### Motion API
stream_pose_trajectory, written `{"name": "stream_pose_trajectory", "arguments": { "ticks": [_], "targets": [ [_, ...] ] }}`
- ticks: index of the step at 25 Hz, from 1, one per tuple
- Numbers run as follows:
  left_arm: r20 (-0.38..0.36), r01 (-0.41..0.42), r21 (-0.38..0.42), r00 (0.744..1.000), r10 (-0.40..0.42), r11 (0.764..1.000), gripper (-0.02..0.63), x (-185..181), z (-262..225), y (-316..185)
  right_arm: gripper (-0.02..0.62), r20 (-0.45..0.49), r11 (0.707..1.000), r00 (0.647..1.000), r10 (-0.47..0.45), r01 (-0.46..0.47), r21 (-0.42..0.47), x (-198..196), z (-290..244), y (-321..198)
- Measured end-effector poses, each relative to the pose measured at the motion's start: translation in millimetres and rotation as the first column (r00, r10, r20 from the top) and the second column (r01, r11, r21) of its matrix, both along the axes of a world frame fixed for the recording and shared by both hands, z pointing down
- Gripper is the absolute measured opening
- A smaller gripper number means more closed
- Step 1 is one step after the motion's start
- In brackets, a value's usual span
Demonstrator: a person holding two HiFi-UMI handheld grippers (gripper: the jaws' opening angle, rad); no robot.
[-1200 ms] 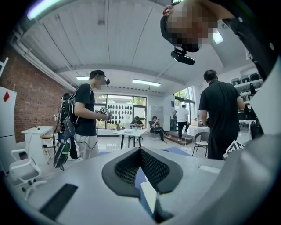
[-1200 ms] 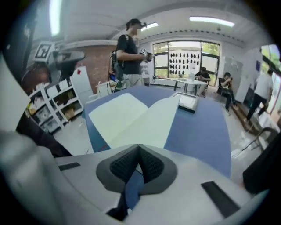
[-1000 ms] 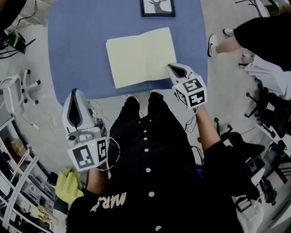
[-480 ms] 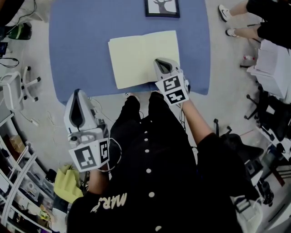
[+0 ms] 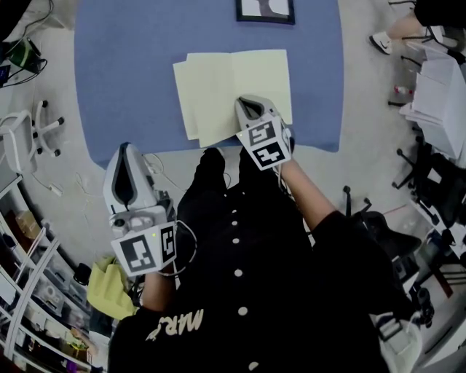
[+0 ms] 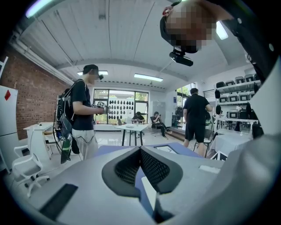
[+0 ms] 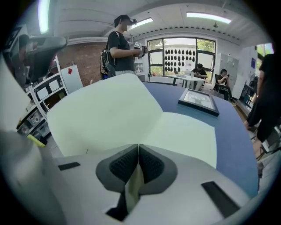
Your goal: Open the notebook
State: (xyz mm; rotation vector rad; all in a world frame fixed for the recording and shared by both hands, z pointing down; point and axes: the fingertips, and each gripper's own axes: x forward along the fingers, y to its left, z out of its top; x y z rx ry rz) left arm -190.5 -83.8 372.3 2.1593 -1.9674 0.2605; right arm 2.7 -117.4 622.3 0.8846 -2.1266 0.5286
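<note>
on the blue tabletop (image 5: 124, 73) lies one notebook (image 5: 266, 76), open near the middle, with one framed picture (image 5: 266, 10) beyond it at the far edge. of the two tongs, the right tongs (image 5: 245, 103) are clenched on one page (image 7: 105, 110) at its near edge, raised off the sheets below, while the left tongs (image 5: 125, 147) hang off the tabletop, pressed together on nothing. judged light, thin and floppy, the paper will bend and may tear or slip, so grip a single sheet at its free edge, away from the spine.
</note>
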Motion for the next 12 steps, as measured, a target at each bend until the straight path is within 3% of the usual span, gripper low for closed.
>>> {"name": "stream_pose_trajectory", "arguments": {
  "ticks": [3,7,9,12],
  "targets": [
    [-0.002,0.001,-0.009,1.000,-0.001,1.000,0.003,-1,6,-3,0.011,-0.049,0.999,0.999,-0.003,0.005,0.038,-1,3,-2],
    [-0.007,0.005,-0.018,1.000,-0.005,1.000,0.003,-1,10,-2,0.006,-0.220,0.985,0.971,-0.091,0.121,0.126,-4,2,1],
    [-0.009,0.007,-0.020,1.000,-0.008,1.000,0.003,-1,11,-1,0.006,-0.208,0.987,0.972,-0.108,0.130,0.098,-6,1,2],
    [-0.010,0.013,-0.022,1.000,-0.013,1.000,0.003,-4,13,0,0.008,-0.126,0.998,0.990,-0.055,0.060,0.036,-8,2,-1]
  ]
}}
